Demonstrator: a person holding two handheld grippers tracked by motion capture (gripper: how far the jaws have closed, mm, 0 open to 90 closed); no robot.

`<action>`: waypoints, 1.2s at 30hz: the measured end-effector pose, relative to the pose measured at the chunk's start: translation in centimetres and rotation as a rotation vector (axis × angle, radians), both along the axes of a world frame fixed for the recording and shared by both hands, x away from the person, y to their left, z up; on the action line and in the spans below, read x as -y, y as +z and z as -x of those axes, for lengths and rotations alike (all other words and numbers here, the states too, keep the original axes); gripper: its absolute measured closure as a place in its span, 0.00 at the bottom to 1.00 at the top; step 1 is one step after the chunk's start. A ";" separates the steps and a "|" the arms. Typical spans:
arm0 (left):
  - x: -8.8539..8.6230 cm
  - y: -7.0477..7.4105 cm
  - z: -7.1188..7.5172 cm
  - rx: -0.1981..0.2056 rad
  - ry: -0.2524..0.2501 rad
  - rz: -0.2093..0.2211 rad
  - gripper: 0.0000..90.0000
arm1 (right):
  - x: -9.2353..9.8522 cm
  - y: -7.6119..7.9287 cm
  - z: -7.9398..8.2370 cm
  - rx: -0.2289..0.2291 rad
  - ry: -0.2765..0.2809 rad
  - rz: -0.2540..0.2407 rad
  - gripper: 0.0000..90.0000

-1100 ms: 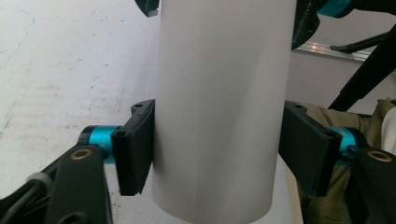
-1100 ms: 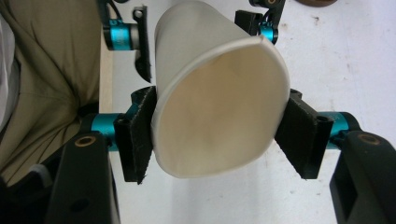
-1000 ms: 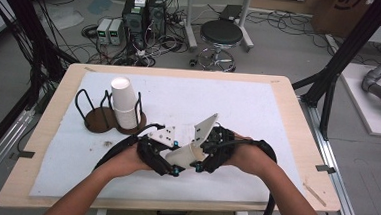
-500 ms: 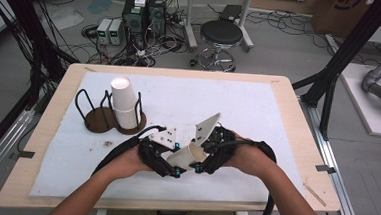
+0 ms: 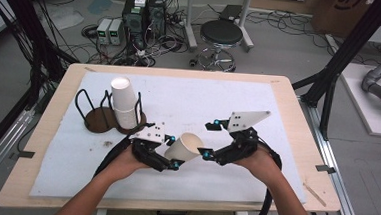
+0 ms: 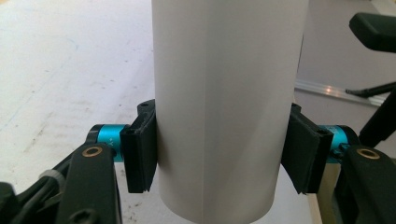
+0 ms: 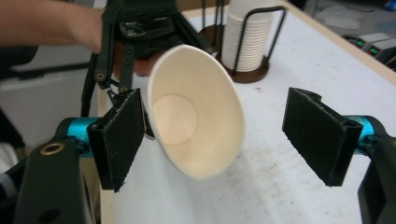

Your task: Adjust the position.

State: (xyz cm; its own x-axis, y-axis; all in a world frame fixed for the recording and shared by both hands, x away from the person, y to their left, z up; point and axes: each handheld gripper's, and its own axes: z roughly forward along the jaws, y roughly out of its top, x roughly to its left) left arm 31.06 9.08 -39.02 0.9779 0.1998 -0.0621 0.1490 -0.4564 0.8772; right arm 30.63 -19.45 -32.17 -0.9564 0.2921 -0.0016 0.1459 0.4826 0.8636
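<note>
A white paper cup (image 5: 183, 147) lies tilted on its side above the table's front middle. My left gripper (image 5: 173, 151) is shut on its lower body, and the cup (image 6: 224, 93) sits clamped between both black pads (image 6: 139, 154). Its open mouth points at my right gripper (image 5: 209, 137), which stands open just to its right. In the right gripper view the cup (image 7: 196, 121) shows its inside, close to the left pad (image 7: 119, 140), while the right pad stands well apart. My right gripper (image 7: 219, 137) holds nothing. Behind the cup is the left gripper (image 7: 140, 28).
A stack of white cups (image 5: 124, 101) stands in a black wire holder (image 5: 93, 120) with a brown base at the left of the white mat (image 5: 259, 91). The same stack (image 7: 245, 37) shows in the right gripper view. Beyond the table are a stool and cables.
The two grippers were close together around the cup. The right gripper has drawn back to the right and stands open, so the cup now shows, held by the left gripper alone.
</note>
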 end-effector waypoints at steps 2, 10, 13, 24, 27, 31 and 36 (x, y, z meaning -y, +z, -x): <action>-0.2 -0.1 0.0 0.005 0.008 0.025 0.41 | 0.6 -0.3 0.0 0.002 -0.024 -0.019 0.24; -0.9 -0.6 0.2 0.016 0.041 0.114 0.41 | 2.9 -1.6 0.3 0.053 -0.138 -0.103 0.23; -1.4 -0.8 0.3 0.019 0.054 0.172 0.41 | 3.9 -2.2 0.4 0.064 -0.184 -0.134 0.22; -2.8 -1.2 0.5 0.092 0.081 0.345 0.40 | 7.5 -5.4 0.4 0.049 -0.333 -0.144 0.22; -2.9 -1.3 0.4 0.096 0.088 0.352 0.40 | 8.1 -6.1 0.4 0.038 -0.355 -0.144 0.23; -3.0 -1.3 0.3 0.104 0.096 0.358 0.40 | 8.5 -6.7 0.5 0.050 -0.386 -0.137 0.23; -3.1 -1.3 0.2 0.107 0.108 0.373 0.40 | 8.8 -7.0 0.7 0.050 -0.399 -0.128 0.23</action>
State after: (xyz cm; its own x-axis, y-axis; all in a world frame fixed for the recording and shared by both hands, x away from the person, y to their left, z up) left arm 30.82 12.18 -40.34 0.9575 0.2844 -0.0489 0.0775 -0.0901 0.9929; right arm 29.91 -28.22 -39.19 -0.7678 0.6406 0.0150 0.2557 0.2847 0.9239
